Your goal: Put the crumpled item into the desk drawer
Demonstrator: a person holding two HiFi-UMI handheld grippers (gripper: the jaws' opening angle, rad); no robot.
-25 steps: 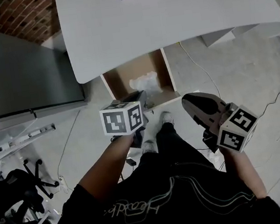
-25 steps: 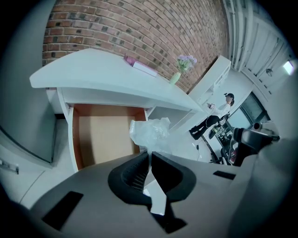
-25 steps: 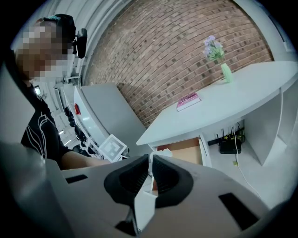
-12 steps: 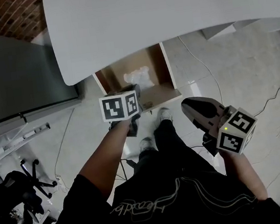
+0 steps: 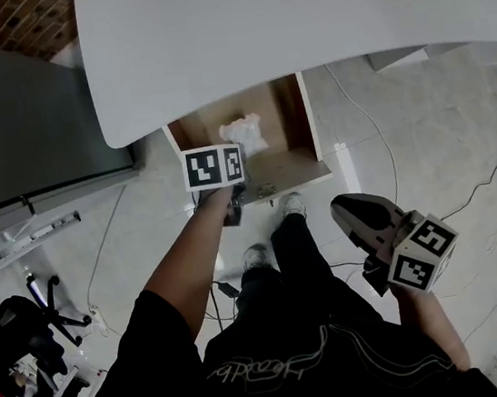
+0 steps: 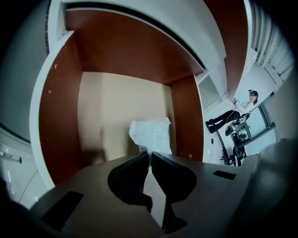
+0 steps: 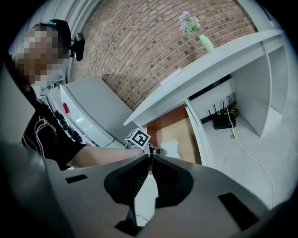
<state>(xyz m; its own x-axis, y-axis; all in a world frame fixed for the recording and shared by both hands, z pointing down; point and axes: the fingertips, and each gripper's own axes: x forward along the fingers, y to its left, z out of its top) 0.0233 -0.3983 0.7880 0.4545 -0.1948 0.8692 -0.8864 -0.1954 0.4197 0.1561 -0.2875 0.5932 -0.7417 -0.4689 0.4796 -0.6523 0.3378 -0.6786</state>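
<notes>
**Head view.** The crumpled item (image 5: 242,132) lies inside the open desk drawer (image 5: 290,114), upper centre of the frame, just below the edge of the white desk top (image 5: 297,21). The left gripper (image 5: 250,193) hangs at the drawer's front edge, under its marker cube (image 5: 214,167). The right gripper (image 5: 353,210) is at lower right, well apart from the drawer. The floor (image 5: 423,132) is pale and hard, with cables running across it. A grey cabinet (image 5: 28,132) fills the upper left.

**Left gripper view.** The left gripper (image 6: 150,155) has its jaws together, with nothing between them. Beyond the tips, the crumpled item (image 6: 150,135) rests on the beige drawer floor, near the right-hand red-brown wall (image 6: 186,116). It reads as thin white film or paper, so it is probably light, soft and easily compressed, with no fragile parts. A raised fold at its upper edge offers the best pinch point, and a light squeeze should be enough. The drawer floor looks smooth and flat, so the item may slide if it is nudged.

**Right gripper view.** The right gripper (image 7: 150,160) is closed and empty. At centre frame, the crumpled item (image 7: 171,148) shows white inside the drawer (image 7: 172,125). A brick wall (image 7: 177,51) backs the desk, a vase of flowers (image 7: 199,35) stands on the desk top, and a router (image 7: 225,122) sits on the floor beneath. The item already appears to be stowed.
</notes>
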